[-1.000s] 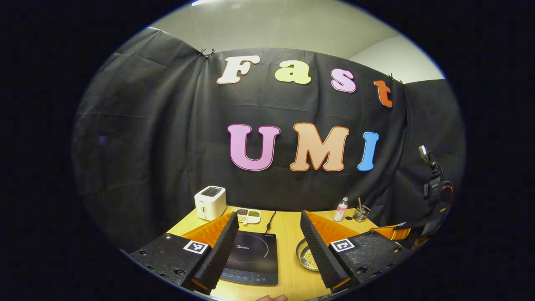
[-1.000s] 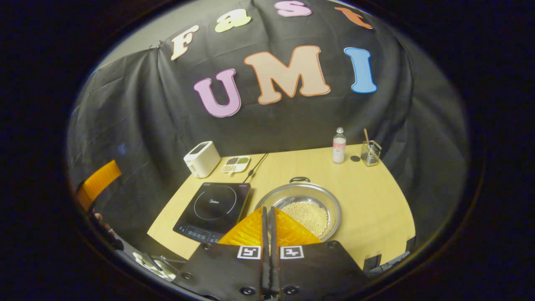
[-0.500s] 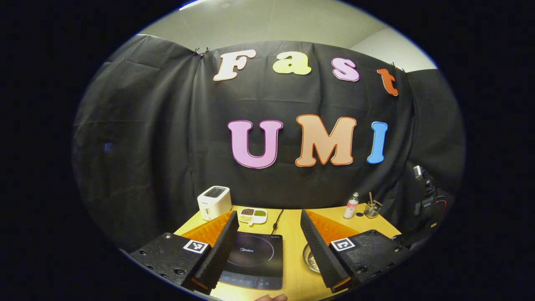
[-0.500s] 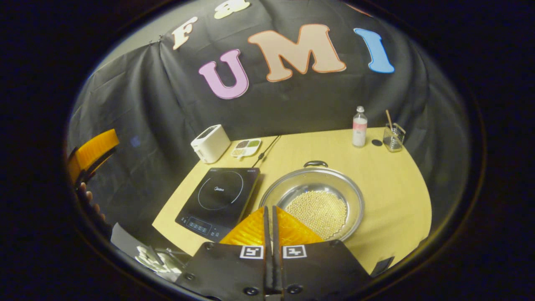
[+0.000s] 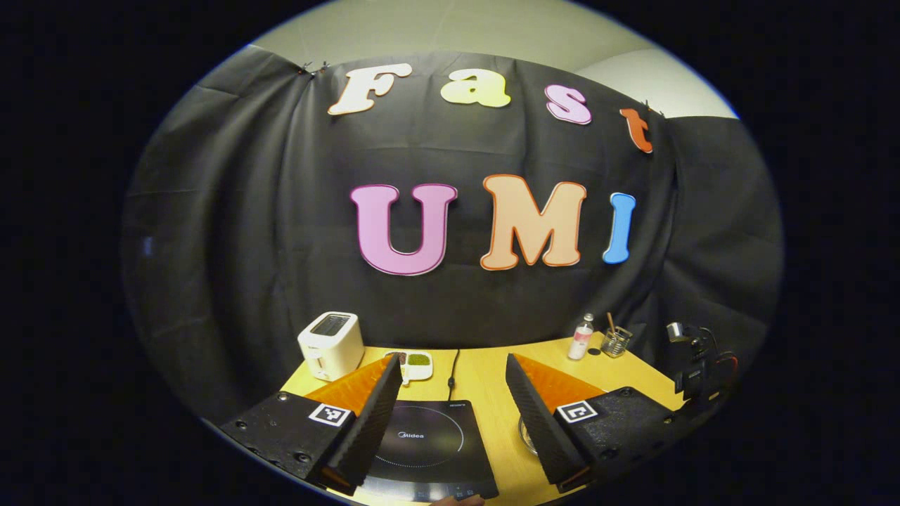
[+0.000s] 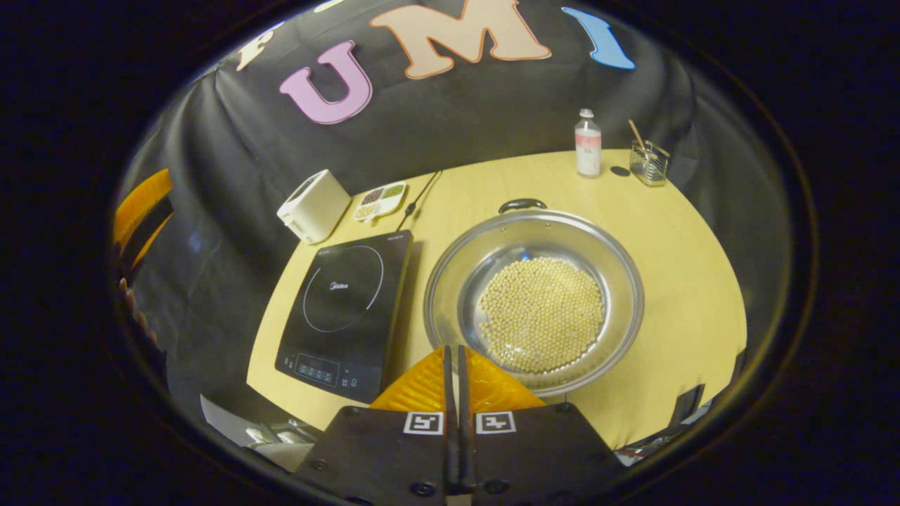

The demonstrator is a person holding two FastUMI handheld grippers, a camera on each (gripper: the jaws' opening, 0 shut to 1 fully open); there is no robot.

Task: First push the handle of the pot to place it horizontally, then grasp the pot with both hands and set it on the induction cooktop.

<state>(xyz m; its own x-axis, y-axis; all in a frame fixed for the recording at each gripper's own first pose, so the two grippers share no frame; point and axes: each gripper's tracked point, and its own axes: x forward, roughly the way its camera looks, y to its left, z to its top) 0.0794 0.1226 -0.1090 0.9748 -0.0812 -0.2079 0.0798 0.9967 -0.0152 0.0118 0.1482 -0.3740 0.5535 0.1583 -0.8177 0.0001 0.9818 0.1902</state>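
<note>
A steel pot (image 6: pixel 470 261) holding pale round beans (image 6: pixel 541 313) stands on the wooden table, just right of the black induction cooktop (image 6: pixel 342 302). One black pot handle (image 6: pixel 522 204) points to the far side; the near rim is hidden behind my right gripper (image 6: pixel 453 349), which hovers shut above the pot's near edge with nothing between its fingers. In the left gripper view, my left gripper (image 5: pixel 453 361) is open over the near part of the cooktop (image 5: pixel 429 439), and a sliver of the pot (image 5: pixel 525 430) shows beside its right finger.
At the table's back stand a white toaster (image 6: pixel 312 206), a small divided dish (image 6: pixel 380 200), a bottle (image 6: pixel 588 143) and a glass with a stick (image 6: pixel 648 161). A black cord (image 6: pixel 418 199) runs back from the cooktop. Bare table (image 6: pixel 685 239) lies right of the pot.
The right gripper has moved forward and tipped down over the pot, which now looks larger and nearer. The left gripper has drifted slightly toward the cooktop. Neither gripper's state changed.
</note>
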